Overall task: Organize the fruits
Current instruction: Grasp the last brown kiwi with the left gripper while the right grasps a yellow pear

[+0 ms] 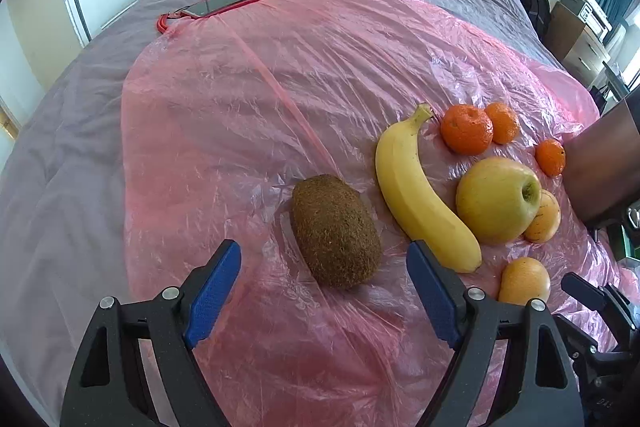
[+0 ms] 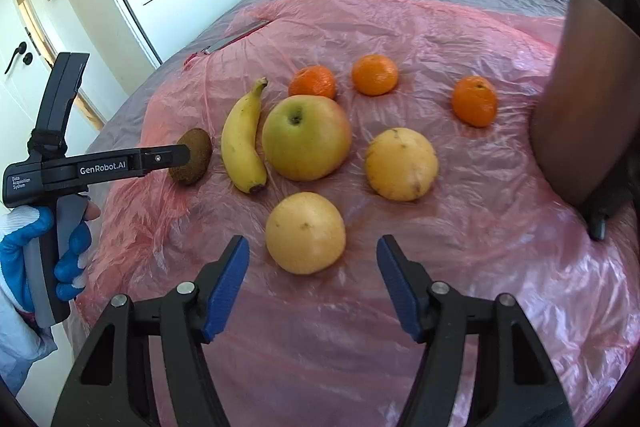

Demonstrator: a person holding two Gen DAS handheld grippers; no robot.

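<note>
Fruit lies on a pink plastic sheet (image 1: pixel 240 115). In the left wrist view a brown kiwi (image 1: pixel 336 231) sits between the tips of my open left gripper (image 1: pixel 324 253), with a gap on each side. To its right are a banana (image 1: pixel 420 191), a green-yellow apple (image 1: pixel 498 199) and three mandarins (image 1: pixel 466 129). In the right wrist view my right gripper (image 2: pixel 313 247) stands open. A yellow citrus fruit (image 2: pixel 306 233) lies just ahead of its blue pads (image 2: pixel 228 279), which do not touch it. A second yellow citrus (image 2: pixel 401 163) lies beyond.
The sheet covers a grey bedspread (image 1: pixel 80 155). A phone in a red case (image 1: pixel 232 1) with a red cable lies at the far left. A dark brown object (image 2: pixel 580 107) stands at the right edge. A gloved hand (image 2: pixel 40 247) holds the left gripper (image 2: pixel 160 159).
</note>
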